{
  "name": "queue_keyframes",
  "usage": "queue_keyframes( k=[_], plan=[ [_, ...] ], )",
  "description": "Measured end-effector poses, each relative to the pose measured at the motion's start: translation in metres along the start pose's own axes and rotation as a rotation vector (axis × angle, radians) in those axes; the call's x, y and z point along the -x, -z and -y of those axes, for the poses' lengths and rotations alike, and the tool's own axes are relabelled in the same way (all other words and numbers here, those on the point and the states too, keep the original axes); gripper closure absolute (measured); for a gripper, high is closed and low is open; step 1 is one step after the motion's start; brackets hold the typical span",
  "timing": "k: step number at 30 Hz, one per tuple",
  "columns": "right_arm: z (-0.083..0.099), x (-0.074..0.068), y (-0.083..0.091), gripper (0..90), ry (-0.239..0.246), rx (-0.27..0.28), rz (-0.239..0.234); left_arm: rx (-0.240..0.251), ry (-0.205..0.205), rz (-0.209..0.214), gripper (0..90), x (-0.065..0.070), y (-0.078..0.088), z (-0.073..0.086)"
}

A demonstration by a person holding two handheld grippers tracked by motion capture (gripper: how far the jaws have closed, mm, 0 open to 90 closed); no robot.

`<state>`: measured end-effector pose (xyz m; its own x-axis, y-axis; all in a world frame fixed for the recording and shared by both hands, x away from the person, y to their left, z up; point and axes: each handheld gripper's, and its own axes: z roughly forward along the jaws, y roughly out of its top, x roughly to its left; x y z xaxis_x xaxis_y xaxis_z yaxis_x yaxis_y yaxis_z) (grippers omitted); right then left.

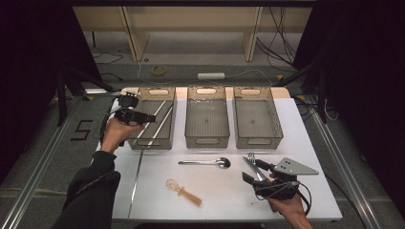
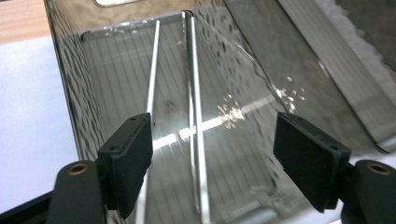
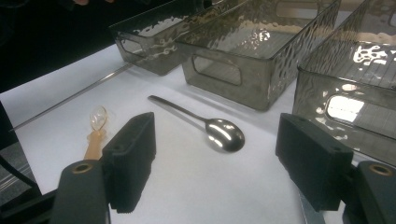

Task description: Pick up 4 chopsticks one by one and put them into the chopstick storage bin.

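My left gripper hovers over the left smoky plastic bin, jaws open and nothing gripped. Two thin metal rods lie lengthwise in that bin, one running below the gap between the jaws. My right gripper rests low at the table's front right, open and empty. It points at a metal spoon on the white tabletop. A fork lies just by its jaws.
The middle bin and right bin stand beside the left one at the back. A small whisk with a wooden handle lies at the front. A long thin rod lies along the table's left edge.
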<state>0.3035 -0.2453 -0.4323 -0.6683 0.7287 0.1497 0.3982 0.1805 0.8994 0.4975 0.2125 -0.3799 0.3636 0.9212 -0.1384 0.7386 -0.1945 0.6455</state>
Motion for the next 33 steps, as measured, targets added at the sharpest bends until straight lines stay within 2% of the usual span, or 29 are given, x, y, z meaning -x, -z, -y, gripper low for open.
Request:
queue_keyframes(
  k=[5,6,9,10,12,15,18,26,33],
  plan=[
    [0.0,0.0,0.0,29.8,0.002,0.001,0.001,-0.01,0.0,0.001,27.6,0.009,0.015,0.014],
    [0.0,0.0,0.0,29.8,-0.001,0.002,0.002,-0.007,0.003,-0.001,26.9,0.01,0.019,0.021],
    [0.0,0.0,0.0,29.8,0.001,-0.001,0.003,-0.008,0.005,-0.003,26.7,0.011,0.021,0.029],
    [0.0,0.0,-0.001,29.8,0.002,-0.003,0.002,-0.029,-0.006,-0.007,26.3,0.011,0.021,0.032],
    [0.0,-0.002,-0.001,29.8,0.009,-0.001,0.001,-0.021,0.0,-0.021,25.5,0.01,0.025,0.037],
    [-0.001,-0.002,0.0,29.8,0.01,0.0,0.001,-0.022,0.007,-0.012,25.1,0.012,0.033,0.044],
    [-0.001,-0.002,0.0,29.8,0.011,0.001,-0.001,-0.051,0.005,-0.001,24.9,0.017,0.04,0.052],
    [-0.001,-0.003,0.0,29.8,0.014,0.002,0.0,-0.115,-0.014,-0.022,24.8,0.023,0.042,0.066],
    [-0.001,-0.003,0.0,29.8,0.015,0.0,-0.001,-0.137,-0.019,-0.039,25.1,0.027,0.045,0.075]
  ],
)
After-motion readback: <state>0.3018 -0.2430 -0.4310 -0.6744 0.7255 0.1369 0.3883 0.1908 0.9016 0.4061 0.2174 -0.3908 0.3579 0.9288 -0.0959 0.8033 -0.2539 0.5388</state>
